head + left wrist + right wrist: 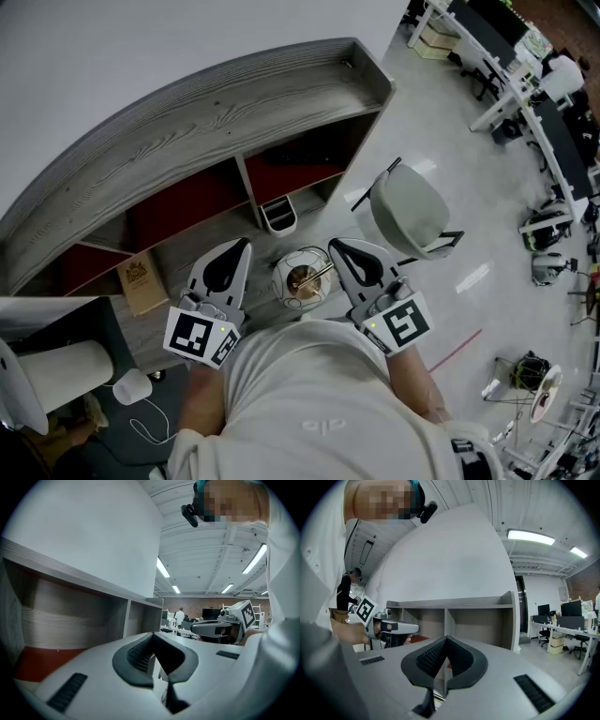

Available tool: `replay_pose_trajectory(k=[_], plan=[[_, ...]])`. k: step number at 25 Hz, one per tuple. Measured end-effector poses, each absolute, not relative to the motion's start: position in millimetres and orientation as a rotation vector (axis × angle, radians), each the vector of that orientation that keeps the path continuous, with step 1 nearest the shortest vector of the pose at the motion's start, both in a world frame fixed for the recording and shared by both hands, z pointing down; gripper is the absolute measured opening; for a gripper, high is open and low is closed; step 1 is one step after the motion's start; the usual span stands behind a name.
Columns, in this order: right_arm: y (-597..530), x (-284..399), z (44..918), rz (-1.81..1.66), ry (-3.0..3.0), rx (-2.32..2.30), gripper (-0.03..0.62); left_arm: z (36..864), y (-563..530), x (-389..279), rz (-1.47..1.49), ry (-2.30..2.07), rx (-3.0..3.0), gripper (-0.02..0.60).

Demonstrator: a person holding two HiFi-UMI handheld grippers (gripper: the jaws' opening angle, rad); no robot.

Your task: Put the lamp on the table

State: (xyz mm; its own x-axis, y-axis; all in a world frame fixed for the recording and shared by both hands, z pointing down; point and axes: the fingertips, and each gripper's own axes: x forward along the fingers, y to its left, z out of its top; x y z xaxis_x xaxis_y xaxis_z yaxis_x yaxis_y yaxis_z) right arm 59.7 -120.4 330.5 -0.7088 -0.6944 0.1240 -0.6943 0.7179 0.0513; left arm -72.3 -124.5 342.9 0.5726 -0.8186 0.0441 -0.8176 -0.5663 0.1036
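Note:
In the head view a small lamp, a round wire cage with a wooden stem, stands on the floor in front of the grey shelf unit. My left gripper is just left of the lamp and my right gripper just right of it. Both point toward the shelf, and both are shut with nothing between the jaws. Neither touches the lamp. The left gripper view shows its closed jaws against the shelf; the right gripper view shows the same. The lamp is hidden in both gripper views.
A grey chair stands right of the shelf. A small bin and a brown book sit in the shelf's lower bays. At lower left is a desk with a white cylinder and a mouse. Office desks lie far right.

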Motion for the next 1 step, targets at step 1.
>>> replay_pose_trajectory(k=[1], plan=[[-120.1, 59.6, 331.0, 0.002, -2.786, 1.131, 0.028, 343.5, -124.4, -72.3, -0.013, -1.402, 2.685, 0.017]])
